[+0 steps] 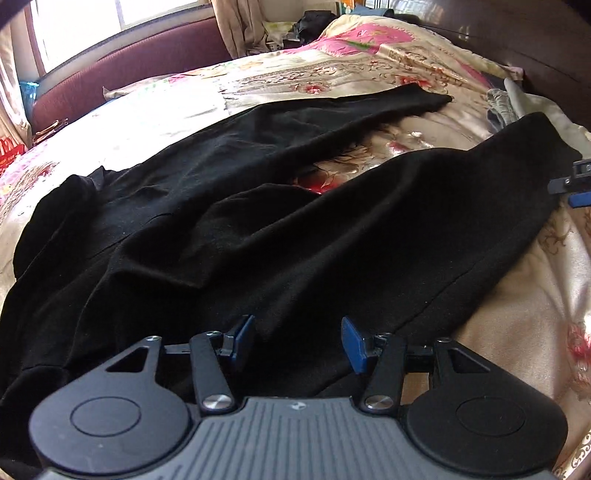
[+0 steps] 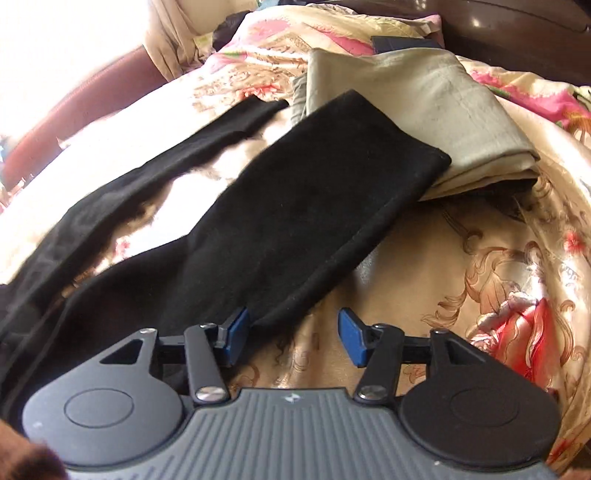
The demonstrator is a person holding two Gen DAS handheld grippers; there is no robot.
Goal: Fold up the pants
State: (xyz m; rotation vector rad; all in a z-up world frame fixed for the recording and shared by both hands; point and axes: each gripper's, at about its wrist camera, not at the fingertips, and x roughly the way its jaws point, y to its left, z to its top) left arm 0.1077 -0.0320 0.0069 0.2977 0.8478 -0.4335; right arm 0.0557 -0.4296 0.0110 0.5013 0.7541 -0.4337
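Observation:
Black pants [image 1: 229,229] lie spread on a floral bedspread [image 1: 517,332], waist at the left, the two legs splayed apart toward the right. My left gripper [image 1: 299,341] is open, hovering over the near edge of the upper leg area. My right gripper [image 2: 293,336] is open and empty, low over the near leg [image 2: 295,206], its left pad [image 2: 236,332] at the cloth's near edge. The far leg [image 2: 207,133] runs behind. The right gripper's tip [image 1: 574,182] shows at the right edge of the left wrist view.
A folded beige cloth [image 2: 424,110] lies under the near leg's cuff. A maroon bed frame [image 1: 129,74] and curtains [image 1: 240,26] are beyond the bed. A dark wooden headboard [image 1: 517,37] rises at the right. Clutter is piled at the far edge [image 1: 310,26].

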